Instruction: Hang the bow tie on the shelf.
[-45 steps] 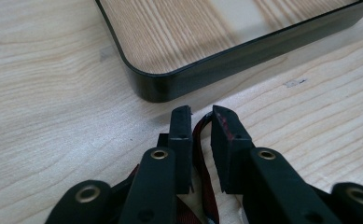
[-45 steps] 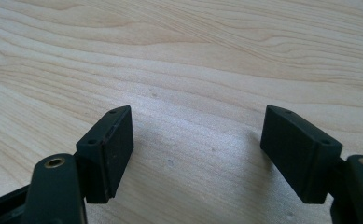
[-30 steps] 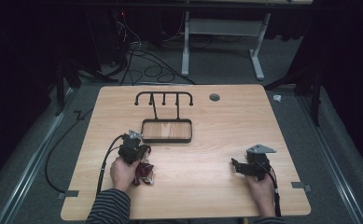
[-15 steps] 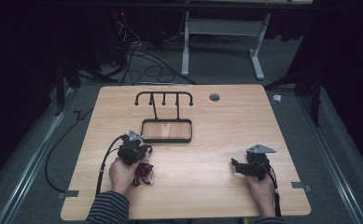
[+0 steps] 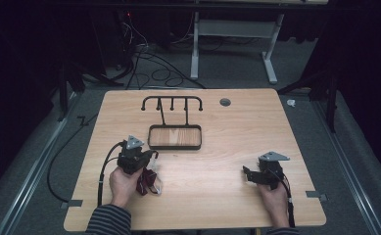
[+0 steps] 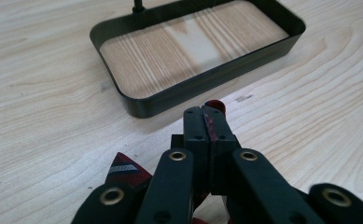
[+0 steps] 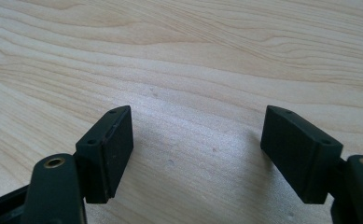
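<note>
Two grippers sit low over my tabletop (image 5: 217,147). Ahead of the left one stands the black-rimmed tray (image 6: 137,100). My right gripper (image 7: 198,154) gapes wide, holding nothing. My left gripper (image 6: 208,135) is clamped tight on the red striped cloth (image 5: 144,182), just short of the tray.

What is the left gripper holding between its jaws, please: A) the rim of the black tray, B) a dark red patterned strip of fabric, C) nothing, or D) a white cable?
B: the left gripper is shut on a thin dark red patterned fabric strip, short of the black tray.
</note>
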`<action>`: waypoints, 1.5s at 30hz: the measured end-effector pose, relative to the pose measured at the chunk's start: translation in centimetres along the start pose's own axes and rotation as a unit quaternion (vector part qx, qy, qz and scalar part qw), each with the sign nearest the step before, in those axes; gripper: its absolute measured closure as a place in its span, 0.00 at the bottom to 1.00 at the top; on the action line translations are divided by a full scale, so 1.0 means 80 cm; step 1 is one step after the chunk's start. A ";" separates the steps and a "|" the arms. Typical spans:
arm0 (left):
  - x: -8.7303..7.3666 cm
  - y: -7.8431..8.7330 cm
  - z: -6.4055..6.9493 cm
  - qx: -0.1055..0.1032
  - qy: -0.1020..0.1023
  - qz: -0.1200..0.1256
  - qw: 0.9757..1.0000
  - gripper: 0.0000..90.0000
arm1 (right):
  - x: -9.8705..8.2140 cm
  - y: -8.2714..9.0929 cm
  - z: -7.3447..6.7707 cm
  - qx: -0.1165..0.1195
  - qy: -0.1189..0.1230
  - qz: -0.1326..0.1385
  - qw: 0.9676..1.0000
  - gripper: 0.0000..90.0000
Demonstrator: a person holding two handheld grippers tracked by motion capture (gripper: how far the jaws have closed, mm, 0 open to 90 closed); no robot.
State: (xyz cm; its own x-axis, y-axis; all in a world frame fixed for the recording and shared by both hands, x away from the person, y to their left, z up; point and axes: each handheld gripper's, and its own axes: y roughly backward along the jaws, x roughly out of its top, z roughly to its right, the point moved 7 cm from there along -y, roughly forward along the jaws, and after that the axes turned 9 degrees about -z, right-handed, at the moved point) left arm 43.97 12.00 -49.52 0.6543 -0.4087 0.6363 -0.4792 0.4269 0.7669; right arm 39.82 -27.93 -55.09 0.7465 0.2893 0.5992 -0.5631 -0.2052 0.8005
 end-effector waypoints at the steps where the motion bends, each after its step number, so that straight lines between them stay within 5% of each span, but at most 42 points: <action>1: 0.001 0.006 0.001 -0.001 0.000 0.007 1.000 0.99 | 0.000 0.000 0.000 0.000 -0.001 0.000 1.000 0.29; 25: 0.036 0.071 0.018 -0.022 -0.014 0.084 0.996 0.99 | 0.000 0.000 0.000 -0.001 -0.002 0.000 1.000 0.29; 45: 0.069 0.088 0.020 -0.030 -0.015 0.117 0.993 0.99 | 0.000 0.000 0.000 -0.001 -0.002 0.000 1.000 0.29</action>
State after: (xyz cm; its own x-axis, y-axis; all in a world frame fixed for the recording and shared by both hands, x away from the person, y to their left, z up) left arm 43.24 11.45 -40.51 0.5114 -0.3168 0.7988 -0.5796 0.5591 0.5928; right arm 39.82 -27.90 -55.10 0.7472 0.2859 0.6000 -0.5646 -0.2033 0.8000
